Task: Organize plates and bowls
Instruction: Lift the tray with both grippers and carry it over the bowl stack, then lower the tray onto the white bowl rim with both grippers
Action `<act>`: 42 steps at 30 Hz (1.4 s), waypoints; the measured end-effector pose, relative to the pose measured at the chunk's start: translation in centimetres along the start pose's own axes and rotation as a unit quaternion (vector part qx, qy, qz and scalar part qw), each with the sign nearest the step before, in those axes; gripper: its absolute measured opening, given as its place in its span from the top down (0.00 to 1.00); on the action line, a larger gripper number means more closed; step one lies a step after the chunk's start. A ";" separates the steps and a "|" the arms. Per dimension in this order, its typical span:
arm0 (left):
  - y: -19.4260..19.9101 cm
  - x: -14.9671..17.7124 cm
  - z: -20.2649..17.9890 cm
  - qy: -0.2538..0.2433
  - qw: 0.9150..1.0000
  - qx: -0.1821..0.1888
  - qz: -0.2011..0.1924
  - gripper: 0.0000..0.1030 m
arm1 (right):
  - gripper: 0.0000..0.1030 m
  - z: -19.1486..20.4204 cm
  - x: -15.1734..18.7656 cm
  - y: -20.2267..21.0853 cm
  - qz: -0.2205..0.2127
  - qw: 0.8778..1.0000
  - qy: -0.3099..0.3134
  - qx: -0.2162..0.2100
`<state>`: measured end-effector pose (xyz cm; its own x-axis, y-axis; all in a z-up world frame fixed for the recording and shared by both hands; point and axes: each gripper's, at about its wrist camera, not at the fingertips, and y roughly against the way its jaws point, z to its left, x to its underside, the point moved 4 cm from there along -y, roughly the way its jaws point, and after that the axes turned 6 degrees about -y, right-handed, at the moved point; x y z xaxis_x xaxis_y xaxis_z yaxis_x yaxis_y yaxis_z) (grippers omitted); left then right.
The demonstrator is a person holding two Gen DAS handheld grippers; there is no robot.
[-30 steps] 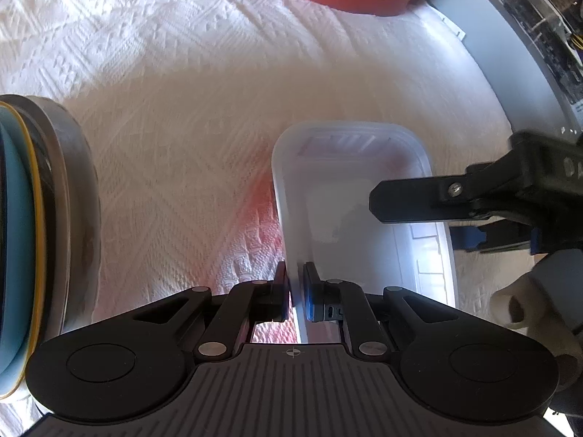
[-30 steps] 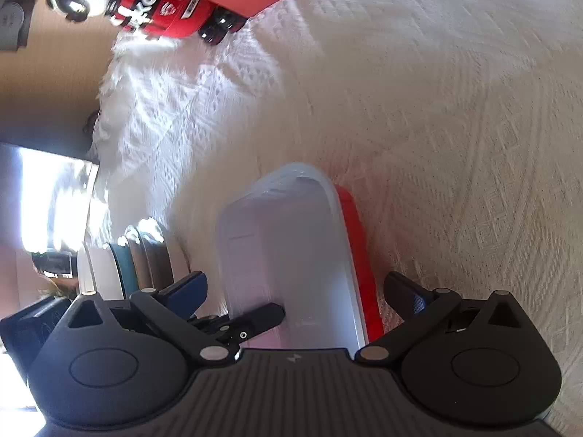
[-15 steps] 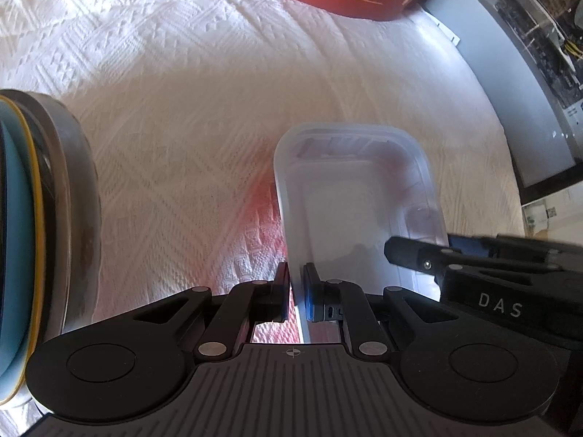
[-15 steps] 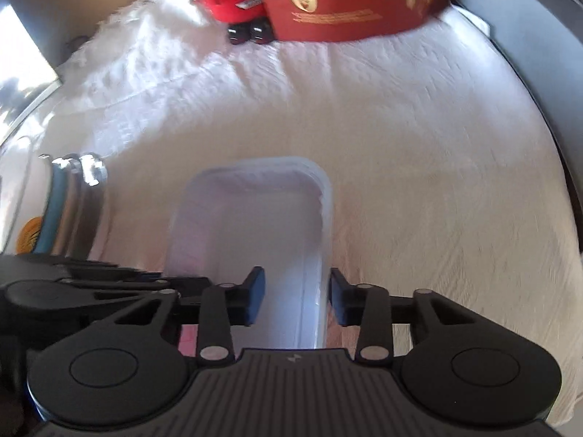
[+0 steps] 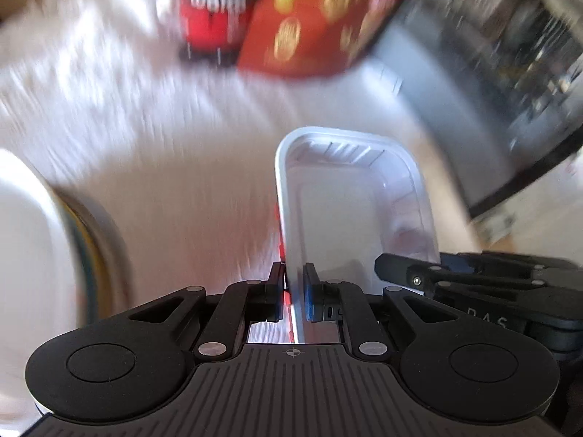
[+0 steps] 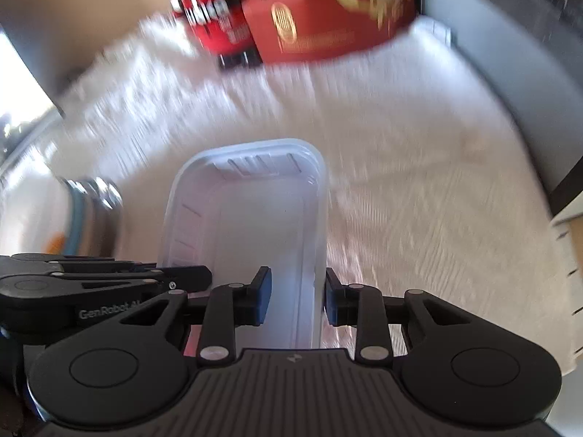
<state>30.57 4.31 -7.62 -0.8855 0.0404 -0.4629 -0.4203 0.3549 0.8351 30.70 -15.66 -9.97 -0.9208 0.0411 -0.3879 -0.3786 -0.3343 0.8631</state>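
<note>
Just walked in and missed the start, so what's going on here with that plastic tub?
A person holds a gripper in each hand, and both grip the clear plastic container. The left gripper is shut on its left wall, the right gripper on its right wall, above the white tablecloth. Stacked plates sit to the left.

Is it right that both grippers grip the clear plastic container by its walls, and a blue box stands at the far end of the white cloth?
Not quite. The box is red with gold print, as the right wrist view shows. The rest holds: the left gripper and right gripper each grip a wall of the clear plastic container.
</note>
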 end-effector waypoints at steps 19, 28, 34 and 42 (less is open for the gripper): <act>16.0 1.4 15.7 0.133 0.986 -0.065 -0.080 0.83 | 0.69 22.6 -2.3 4.3 -0.068 0.978 0.148 -0.133; 12.5 4.6 19.2 0.179 0.982 -0.038 -0.048 0.84 | 0.69 24.0 -0.9 0.7 -0.027 0.982 0.165 -0.092; 12.6 4.8 20.2 0.186 0.981 -0.031 -0.056 0.87 | 0.69 23.9 -0.5 -0.7 -0.005 0.983 0.163 -0.083; 12.6 4.7 20.1 0.183 0.981 -0.034 -0.053 0.87 | 0.69 24.1 -0.5 -1.1 0.000 0.982 0.168 -0.082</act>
<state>25.06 27.74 -5.25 -0.8429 -0.3358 -0.4205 -0.5146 0.2748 0.8122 29.32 7.43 -2.95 -0.8269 -0.2632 -0.4969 -0.3335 -0.4819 0.8103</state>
